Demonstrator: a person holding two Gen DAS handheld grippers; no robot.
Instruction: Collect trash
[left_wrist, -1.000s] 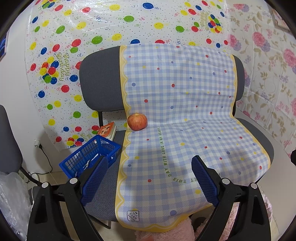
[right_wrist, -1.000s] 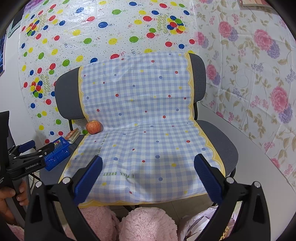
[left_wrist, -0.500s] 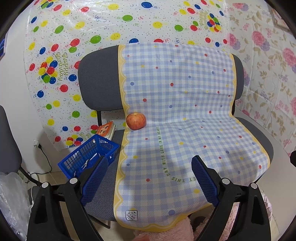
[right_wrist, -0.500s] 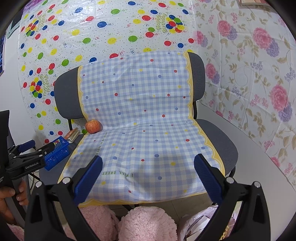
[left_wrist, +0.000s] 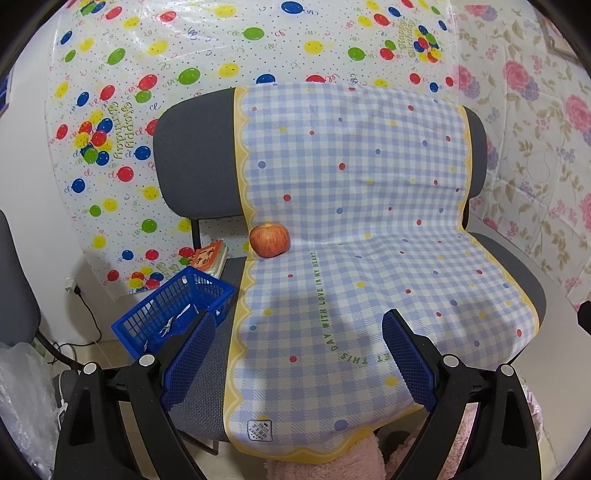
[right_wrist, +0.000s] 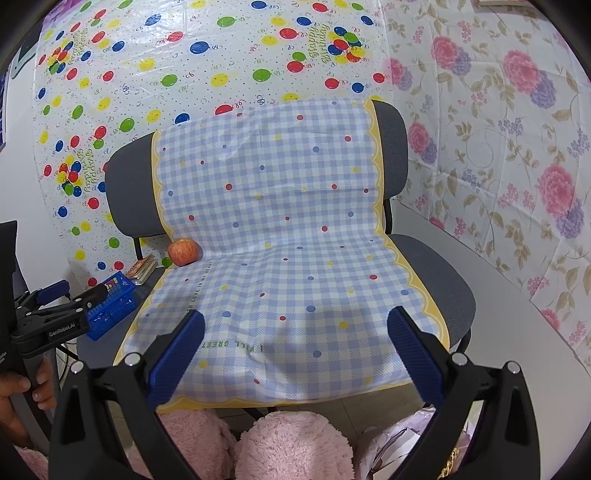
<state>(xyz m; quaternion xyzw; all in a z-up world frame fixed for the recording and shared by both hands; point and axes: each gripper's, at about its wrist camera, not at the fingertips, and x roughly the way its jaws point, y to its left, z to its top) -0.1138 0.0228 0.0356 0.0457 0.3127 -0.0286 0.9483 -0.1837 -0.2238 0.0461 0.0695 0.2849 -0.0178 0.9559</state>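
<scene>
A blue plastic basket (left_wrist: 173, 306) stands on the left part of a grey chair seat, with small pale scraps inside; it also shows in the right wrist view (right_wrist: 110, 306). A blue checked cloth (left_wrist: 351, 258) covers the chair (left_wrist: 195, 166). A red apple (left_wrist: 269, 239) lies at the back of the seat on the cloth's left edge, also seen in the right wrist view (right_wrist: 183, 252). My left gripper (left_wrist: 299, 328) is open and empty above the seat front, right of the basket. My right gripper (right_wrist: 295, 326) is open and empty over the cloth's front.
A small stack of cards (left_wrist: 210, 256) lies behind the basket. Pink fluffy slippers (right_wrist: 291, 443) are below the seat front. A clear plastic bag (left_wrist: 22, 406) is on the floor at the left. Balloon and floral sheets cover the walls.
Both views have shifted only slightly; the left gripper has drifted a little. Both grippers stay open and empty.
</scene>
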